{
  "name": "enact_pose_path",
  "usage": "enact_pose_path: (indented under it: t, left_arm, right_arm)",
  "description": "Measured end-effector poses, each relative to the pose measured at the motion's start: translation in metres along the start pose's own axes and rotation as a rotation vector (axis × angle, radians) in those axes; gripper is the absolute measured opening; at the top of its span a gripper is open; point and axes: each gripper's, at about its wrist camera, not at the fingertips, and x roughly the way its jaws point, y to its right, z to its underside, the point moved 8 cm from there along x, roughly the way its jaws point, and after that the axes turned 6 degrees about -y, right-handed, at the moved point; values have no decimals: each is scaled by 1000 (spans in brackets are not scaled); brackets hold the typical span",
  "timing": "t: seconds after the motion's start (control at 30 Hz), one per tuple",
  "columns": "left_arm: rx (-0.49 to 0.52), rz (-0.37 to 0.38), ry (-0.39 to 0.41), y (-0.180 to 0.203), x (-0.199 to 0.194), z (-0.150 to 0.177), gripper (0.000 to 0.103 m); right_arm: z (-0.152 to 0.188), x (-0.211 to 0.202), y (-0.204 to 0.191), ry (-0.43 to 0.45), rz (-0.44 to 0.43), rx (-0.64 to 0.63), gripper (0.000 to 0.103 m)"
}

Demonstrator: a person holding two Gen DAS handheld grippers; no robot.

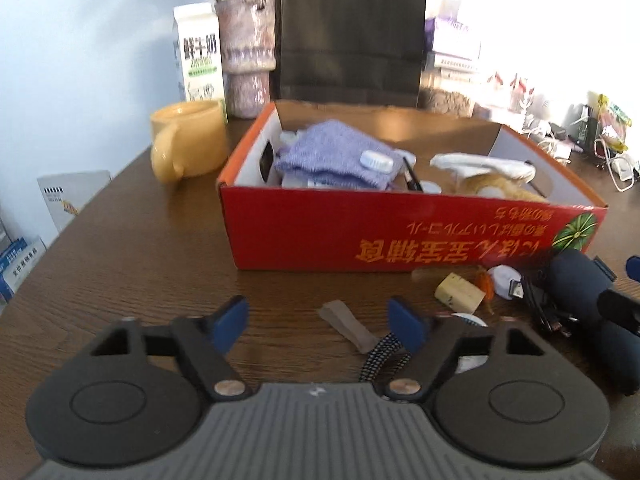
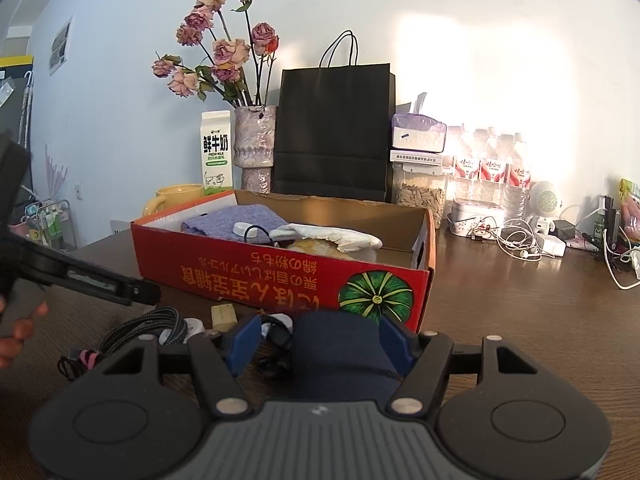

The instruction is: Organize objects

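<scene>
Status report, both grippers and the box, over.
Left gripper open, empty. Right gripper shut on navy bundle. Red box part-filled. Cable clutter lies before it.

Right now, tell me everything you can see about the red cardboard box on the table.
The red cardboard box is a shallow, open-topped carton, plain brown inside, with yellow lettering upside down on its front and a green pumpkin picture at one corner. It sits flat on the wooden table. Inside lie a folded purple cloth, a small white case on it, and a white cloth.

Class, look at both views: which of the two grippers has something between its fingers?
The right gripper: a dark blue bundle sits between its fingers, while the left gripper holds nothing.
</scene>
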Motion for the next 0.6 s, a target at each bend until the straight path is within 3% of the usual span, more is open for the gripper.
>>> enact_pose_path:
  t: [0.07, 0.17, 0.27, 0.33, 0.37, 0.43, 0.6]
  left_arm:
    - [-2, -2, -7, -1, 3, 3, 71]
    - [-21, 4, -32, -3, 9, 7, 52]
    - [-28, 0, -23, -7, 9, 8, 41]
    - [-33, 30, -19, -8, 8, 9, 16]
    - [-33, 42, -19, -8, 7, 9, 12]
    - [-21, 50, -17, -8, 6, 10, 7]
    - [-14, 73, 0, -7, 0, 9, 6]
  right_arm:
    - [0, 1, 0, -5, -2, 1, 64]
    - [1, 4, 2, -28, -6, 11, 65]
    - [6, 12, 4, -94, -1, 20, 75]
    - [10, 16, 6, -125, 6, 25, 80]
    - [12, 17, 7, -134, 15, 29, 80]
    - [14, 20, 11, -153, 32, 44, 81]
    - [22, 32, 22, -235, 36, 94, 82]
